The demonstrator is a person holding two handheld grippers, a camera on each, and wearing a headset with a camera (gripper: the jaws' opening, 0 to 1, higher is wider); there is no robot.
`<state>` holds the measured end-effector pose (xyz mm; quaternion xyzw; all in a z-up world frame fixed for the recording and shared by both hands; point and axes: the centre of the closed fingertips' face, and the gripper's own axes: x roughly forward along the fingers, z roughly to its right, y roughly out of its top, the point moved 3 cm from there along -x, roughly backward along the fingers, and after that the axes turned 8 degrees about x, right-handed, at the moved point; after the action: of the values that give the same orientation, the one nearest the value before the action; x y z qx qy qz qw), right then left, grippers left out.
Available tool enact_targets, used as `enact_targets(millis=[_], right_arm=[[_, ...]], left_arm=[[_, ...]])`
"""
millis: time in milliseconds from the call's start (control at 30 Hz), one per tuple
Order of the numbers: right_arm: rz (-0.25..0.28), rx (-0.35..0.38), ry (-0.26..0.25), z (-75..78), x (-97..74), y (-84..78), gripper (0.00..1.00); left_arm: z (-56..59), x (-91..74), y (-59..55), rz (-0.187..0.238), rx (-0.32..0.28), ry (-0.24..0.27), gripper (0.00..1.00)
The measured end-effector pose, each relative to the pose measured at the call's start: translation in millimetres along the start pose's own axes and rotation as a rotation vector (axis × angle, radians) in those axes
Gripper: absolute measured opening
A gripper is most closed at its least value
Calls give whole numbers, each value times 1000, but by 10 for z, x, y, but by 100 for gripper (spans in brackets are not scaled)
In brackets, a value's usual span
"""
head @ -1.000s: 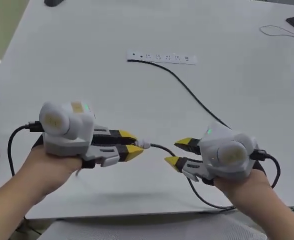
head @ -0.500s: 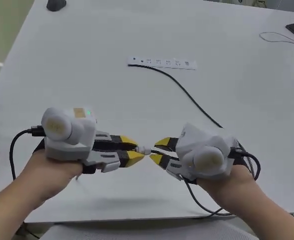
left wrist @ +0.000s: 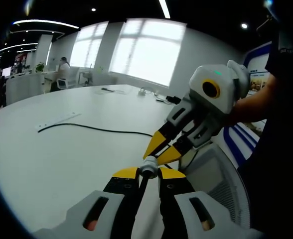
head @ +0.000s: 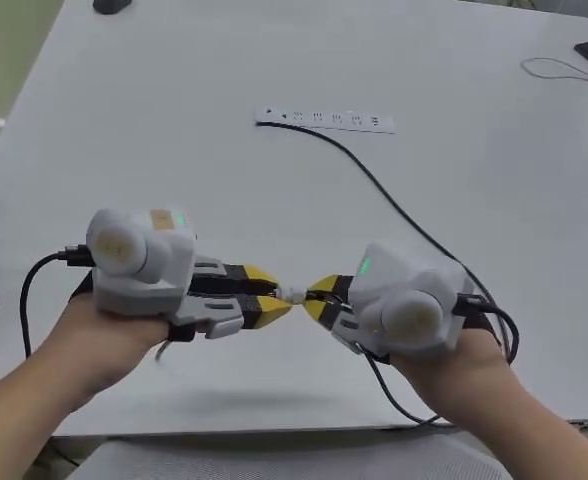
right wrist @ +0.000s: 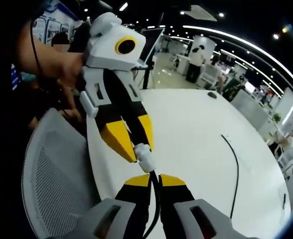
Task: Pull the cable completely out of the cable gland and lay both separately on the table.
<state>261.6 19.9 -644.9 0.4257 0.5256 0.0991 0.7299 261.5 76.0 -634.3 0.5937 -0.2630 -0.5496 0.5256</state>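
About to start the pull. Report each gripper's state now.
Left gripper: shut on the white cable gland.
Right gripper: shut on the black cable, right next to the gland.

We've got the gland [head: 294, 296] between our grippers above the table's [head: 174, 160] near edge: left gripper [head: 274, 295] on its left, right gripper [head: 315, 298] on its right with the cable [right wrist: 155, 196] in it. The strip [head: 324, 119] lies behind.
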Motion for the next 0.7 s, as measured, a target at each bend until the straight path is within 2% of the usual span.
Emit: enact_targets(millis=[300, 700], right_arm=[[11, 118, -21, 78, -16, -80, 0], [4, 389, -79, 284, -51, -396, 0]], left_arm=[[-4, -18, 10, 4, 8, 12, 15], [-28, -66, 64, 27, -2, 23, 15]])
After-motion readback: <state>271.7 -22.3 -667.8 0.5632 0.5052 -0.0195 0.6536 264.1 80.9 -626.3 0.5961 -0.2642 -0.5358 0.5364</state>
